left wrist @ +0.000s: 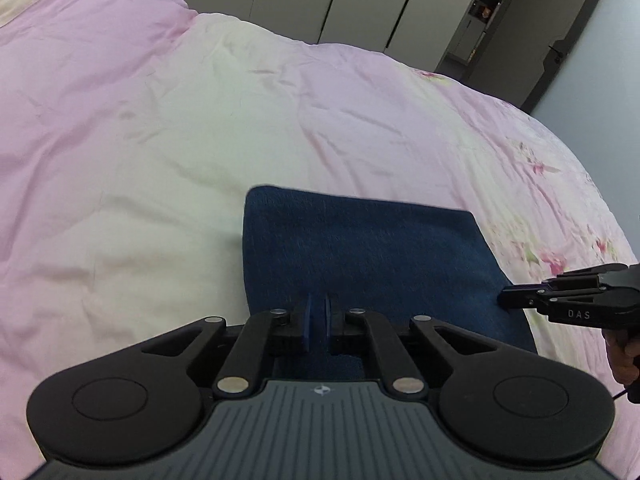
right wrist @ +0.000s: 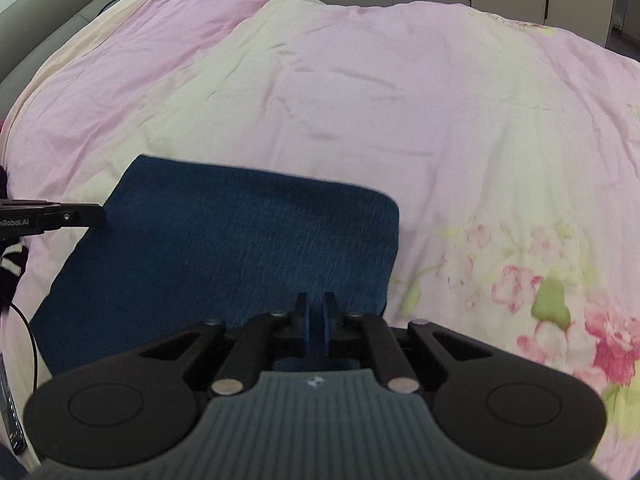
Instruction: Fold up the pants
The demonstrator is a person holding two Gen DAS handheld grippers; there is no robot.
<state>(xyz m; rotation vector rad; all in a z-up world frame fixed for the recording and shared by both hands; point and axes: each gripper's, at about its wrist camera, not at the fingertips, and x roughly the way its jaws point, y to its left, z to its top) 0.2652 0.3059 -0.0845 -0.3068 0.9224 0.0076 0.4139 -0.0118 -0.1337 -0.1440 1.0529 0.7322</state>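
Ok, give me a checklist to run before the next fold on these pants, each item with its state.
1. Pants lie flat on the bed cover, no bunching on the visible top face: ok.
2. Left gripper closed on the near edge of the cloth: fingers nearly together over the fabric, but whether cloth sits between them, cannot tell.
3. Right gripper closed on the near edge: same, cannot tell.
4. Both grippers at opposite sides of the near edge: ok, each shows at the side of the other's view.
5. Far edge of the pants straight and free: ok.
6. Bed cover beyond the pants free of other things for the fold to land: ok.
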